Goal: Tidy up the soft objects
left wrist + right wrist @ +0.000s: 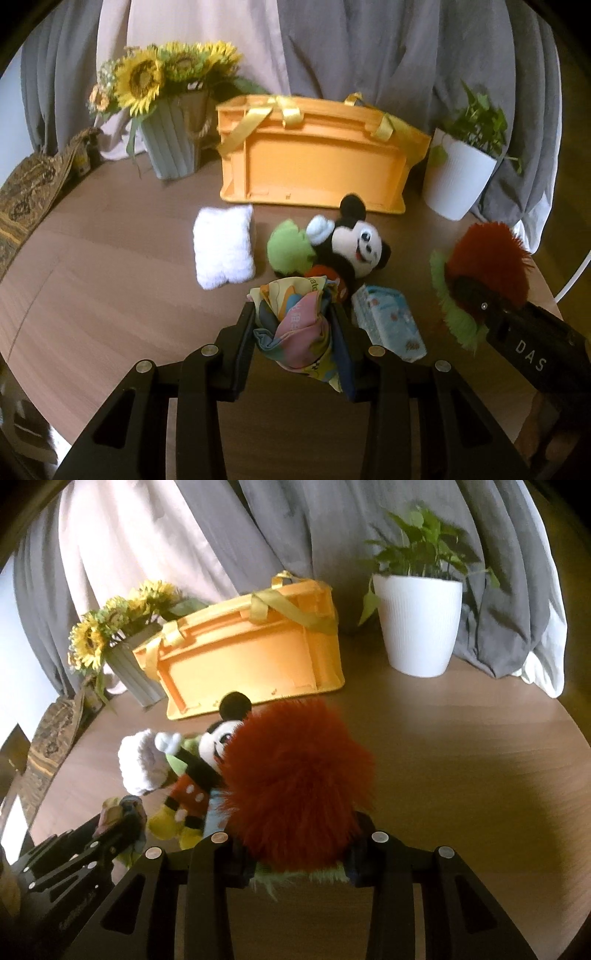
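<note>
In my left gripper (293, 328) I hold one bunched printed cloth (295, 332), both fingers pressed into its folds. My right gripper (295, 853) is clamped on one fuzzy toy (295, 775), red on top with a green fringe below; from my left camera it shows at the right (487, 273), clear of the table (110, 277).

On the wooden top four soft things lie close together: one mouse plush (351, 247), one green soft piece (288, 247) touching its left side, one folded white towel (224, 251) just beside that, and one pack of tissues (391, 325) nearest me.

Behind them sits one orange basket (314, 162) with yellow ribbon handles. One vase of sunflowers (173, 136) stands left of it, one white potted plant (458, 177) right. Grey and pale curtains (369, 48) hang behind.
</note>
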